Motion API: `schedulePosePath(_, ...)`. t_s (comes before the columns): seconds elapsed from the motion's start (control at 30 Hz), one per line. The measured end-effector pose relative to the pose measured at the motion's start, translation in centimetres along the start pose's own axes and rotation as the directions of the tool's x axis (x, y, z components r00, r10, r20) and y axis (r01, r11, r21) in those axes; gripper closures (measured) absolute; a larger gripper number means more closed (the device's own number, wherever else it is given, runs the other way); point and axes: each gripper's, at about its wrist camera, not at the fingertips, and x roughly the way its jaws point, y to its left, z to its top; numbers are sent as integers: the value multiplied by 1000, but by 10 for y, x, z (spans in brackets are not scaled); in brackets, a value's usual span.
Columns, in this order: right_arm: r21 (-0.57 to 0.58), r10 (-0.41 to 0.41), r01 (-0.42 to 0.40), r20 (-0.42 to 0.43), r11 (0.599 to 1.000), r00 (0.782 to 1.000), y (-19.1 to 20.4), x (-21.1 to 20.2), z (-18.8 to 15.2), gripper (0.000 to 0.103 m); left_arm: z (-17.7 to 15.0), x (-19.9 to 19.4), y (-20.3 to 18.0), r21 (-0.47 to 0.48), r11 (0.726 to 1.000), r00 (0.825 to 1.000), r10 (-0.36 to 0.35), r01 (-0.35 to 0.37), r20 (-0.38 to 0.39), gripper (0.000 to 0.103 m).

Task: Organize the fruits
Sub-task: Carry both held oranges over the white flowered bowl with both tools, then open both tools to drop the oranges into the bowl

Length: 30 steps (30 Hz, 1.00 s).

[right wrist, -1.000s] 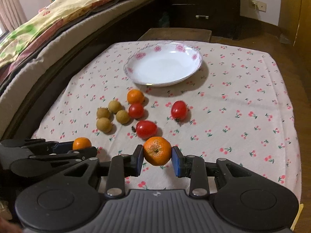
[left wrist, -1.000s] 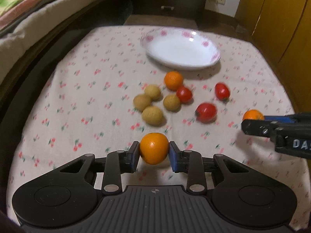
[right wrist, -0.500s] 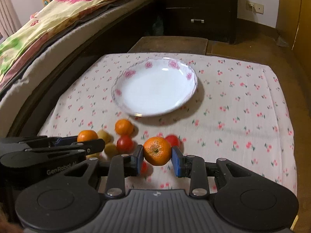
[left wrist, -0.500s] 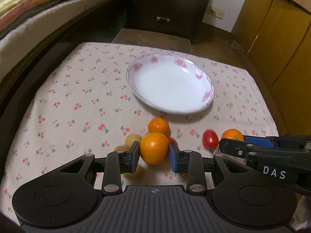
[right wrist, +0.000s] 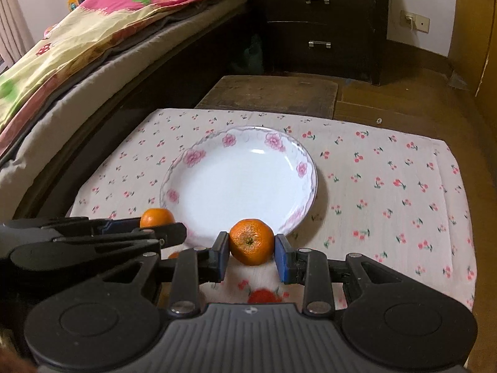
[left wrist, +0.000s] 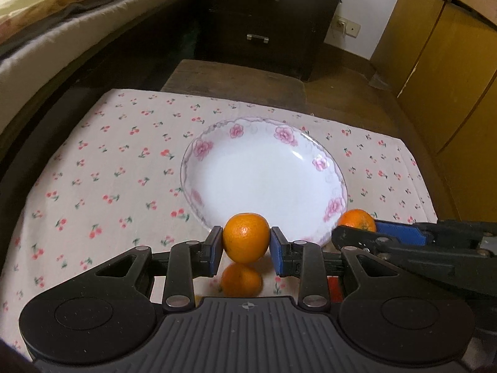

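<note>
Gripping a small mandarin [left wrist: 246, 237] across its middle, the left gripper [left wrist: 246, 242] hangs at the plate's [left wrist: 264, 130] near rim, as does the right gripper [right wrist: 251, 244] clamping another mandarin [right wrist: 251, 241]; both look light, soft-skinned, bruisable.

Surface is a low table under a white cloth printed with small red cherries [right wrist: 388, 183]. Past its far edge: worn dark wooden board [right wrist: 273, 94] on the brown floor [right wrist: 400, 99]. Behind that, a dark wooden two-drawer cabinet with metal handles [right wrist: 320, 21]. White wall socket with a plug in it [right wrist: 414, 21] to the cabinet's right. Left side: bed with a grey mattress [right wrist: 102, 71] and a yellow-pink floral quilt [right wrist: 102, 18]. Right side: yellow wooden wardrobe doors [left wrist: 450, 62].
</note>
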Motion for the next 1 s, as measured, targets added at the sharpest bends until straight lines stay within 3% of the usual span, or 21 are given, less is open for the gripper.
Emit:
schedulePosePath(0.4, 3, 28, -28, -24, 1000, 999, -11, 37, 19, 71, 17, 30, 7, -22, 999, 999, 25, -25, -28, 63)
schedulePosePath(1.0, 27, 35, -34, -48, 999, 998, -18, 52, 20, 69, 17, 38, 5, -10, 999, 999, 43, -44, -30, 62)
